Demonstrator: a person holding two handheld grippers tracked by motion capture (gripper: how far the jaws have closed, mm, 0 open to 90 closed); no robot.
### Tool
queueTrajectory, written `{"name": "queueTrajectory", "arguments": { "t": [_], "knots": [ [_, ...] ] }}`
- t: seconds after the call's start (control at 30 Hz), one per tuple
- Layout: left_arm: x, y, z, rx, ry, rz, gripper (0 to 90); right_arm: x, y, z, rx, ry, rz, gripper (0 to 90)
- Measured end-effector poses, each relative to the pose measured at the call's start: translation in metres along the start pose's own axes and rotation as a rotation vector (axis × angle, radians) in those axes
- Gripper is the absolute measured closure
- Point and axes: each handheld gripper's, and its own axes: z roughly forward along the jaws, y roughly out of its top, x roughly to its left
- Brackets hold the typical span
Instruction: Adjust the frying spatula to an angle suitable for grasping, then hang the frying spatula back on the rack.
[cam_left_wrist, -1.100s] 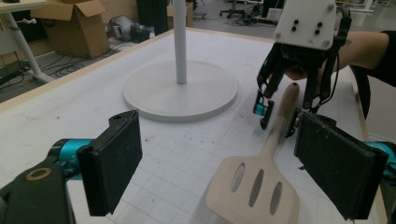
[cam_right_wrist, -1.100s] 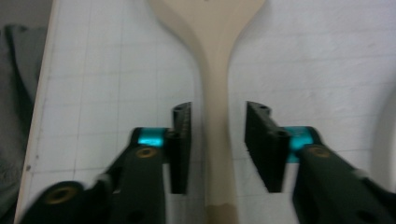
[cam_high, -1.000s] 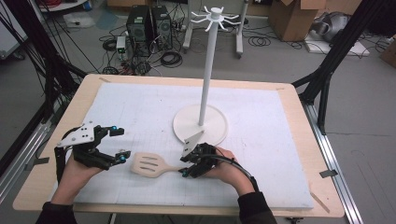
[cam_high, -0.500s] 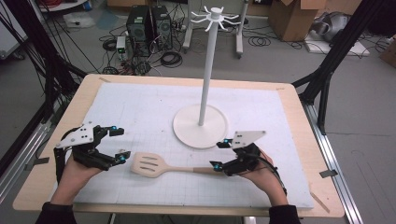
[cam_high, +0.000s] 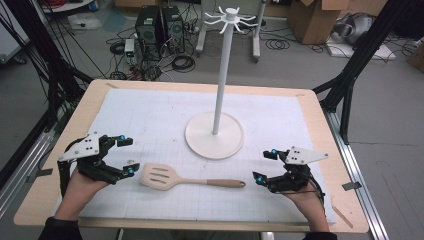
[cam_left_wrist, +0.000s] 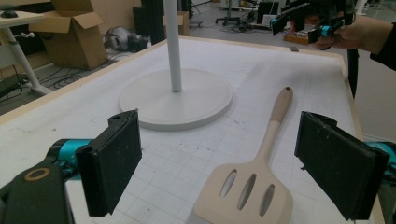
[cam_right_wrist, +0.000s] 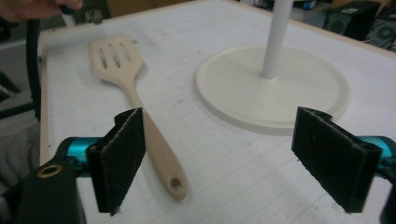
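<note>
A pale slotted spatula lies flat on the white surface, just in front of the round base of the white stand, head toward the left hand-held gripper and handle toward the right hand-held gripper. Both are spread wide and hold nothing. The left sits just beside the spatula's head; the right is a little off the handle's end.

High view overhead, gripper views low, all sharing spatula
</note>
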Motion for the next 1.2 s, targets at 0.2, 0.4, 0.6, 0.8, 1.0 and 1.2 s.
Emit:
{"name": "queueTrajectory", "arguments": {
  "t": [0.2, 0.4, 0.6, 0.8, 1.0, 1.2],
  "knots": [
    [0.003, -0.001, -0.003, -0.006, 0.017, -0.004, 15.0, -0.008, -0.003, -0.008, -0.081, -0.019, 0.082, 14.2],
    [0.003, -0.002, -0.002, -0.004, 0.021, -0.006, 15.0, -0.012, -0.005, -0.011, -0.099, -0.047, 0.092, 13.8],
    [0.001, 0.001, -0.002, -0.009, 0.019, 0.005, 15.0, -0.014, -0.006, -0.016, -0.119, -0.047, 0.103, 13.3],
    [-0.003, 0.006, 0.000, -0.014, -0.003, 0.011, 15.0, -0.015, -0.006, -0.019, -0.133, -0.036, 0.110, 11.7],
    [-0.007, 0.013, 0.014, 0.003, -0.042, 0.027, 14.8, -0.016, -0.007, -0.022, -0.142, -0.032, 0.104, 11.7],
    [-0.016, 0.027, 0.038, 0.030, -0.091, 0.044, 14.2, -0.019, -0.007, -0.023, -0.143, -0.034, 0.109, 11.7]
  ]
}}
